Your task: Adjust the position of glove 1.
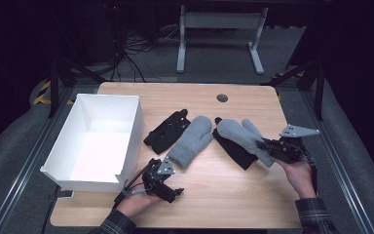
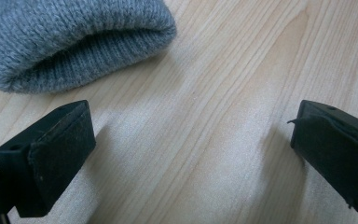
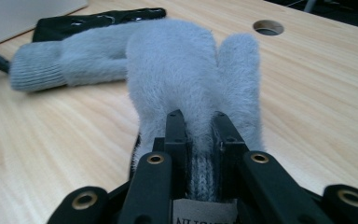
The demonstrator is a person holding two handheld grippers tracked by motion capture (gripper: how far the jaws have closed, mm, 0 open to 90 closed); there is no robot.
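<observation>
Two grey mittens lie mid-table. My right gripper (image 1: 264,145) is shut on the cuff of the right mitten (image 1: 238,134); in the right gripper view the jaws (image 3: 200,126) pinch its ribbed cuff while the fuzzy mitten (image 3: 182,65) stretches away from me. Part of this mitten lies over a black glove (image 1: 233,152). The left mitten (image 1: 193,140) lies flat, and its cuff (image 2: 70,42) shows just beyond my left gripper (image 2: 191,140). That gripper (image 1: 174,191) is open over bare wood near the front edge, with nothing between its fingers.
An empty white box (image 1: 129,141) stands at the table's left side. A second black glove (image 1: 166,130) lies between the box and the left mitten. A round cable hole (image 1: 222,98) sits at the back of the wooden table (image 1: 233,195).
</observation>
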